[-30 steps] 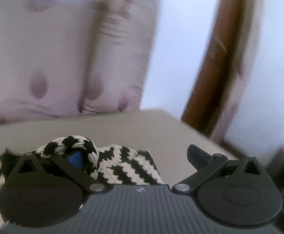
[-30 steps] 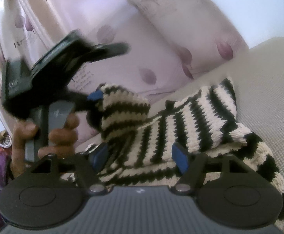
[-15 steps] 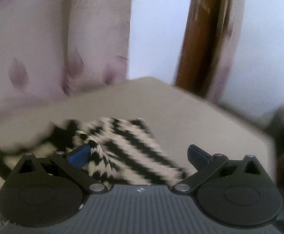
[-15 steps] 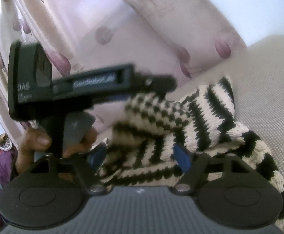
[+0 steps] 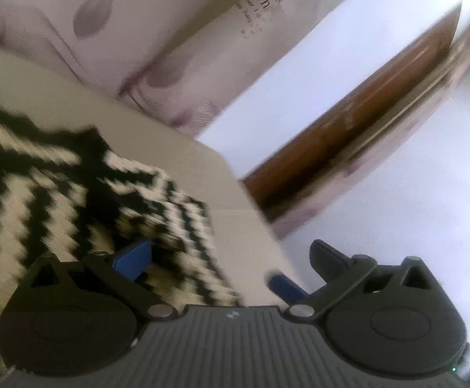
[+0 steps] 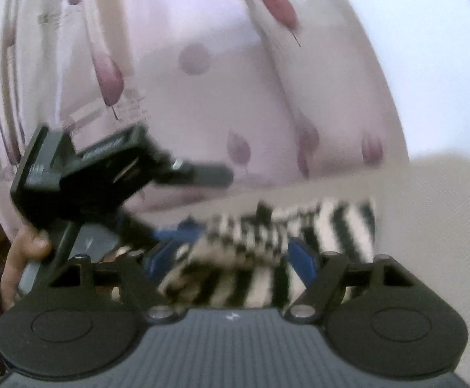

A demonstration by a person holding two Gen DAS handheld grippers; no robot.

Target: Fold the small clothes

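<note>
Printed lettering on the curtain point(image 5: 261, 3), upper middle of the left wrist view, too blurred to read; white lettering on the left gripper point(image 6: 176, 226) body, left of right wrist view, also unreadable

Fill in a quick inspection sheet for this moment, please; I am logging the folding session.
Surface: beige cushion, bare beside the knit.
Job's things: black-and-white zigzag knit, lying on the cushion; blurred.
Clutter: nothing seen.
Grippers: left gripper open, over the knit's edge; right gripper open, knit between its fingers.
Cables: nothing seen.
Surroundings: pale curtain with purple leaf print, brown wooden post, white wall.
</note>
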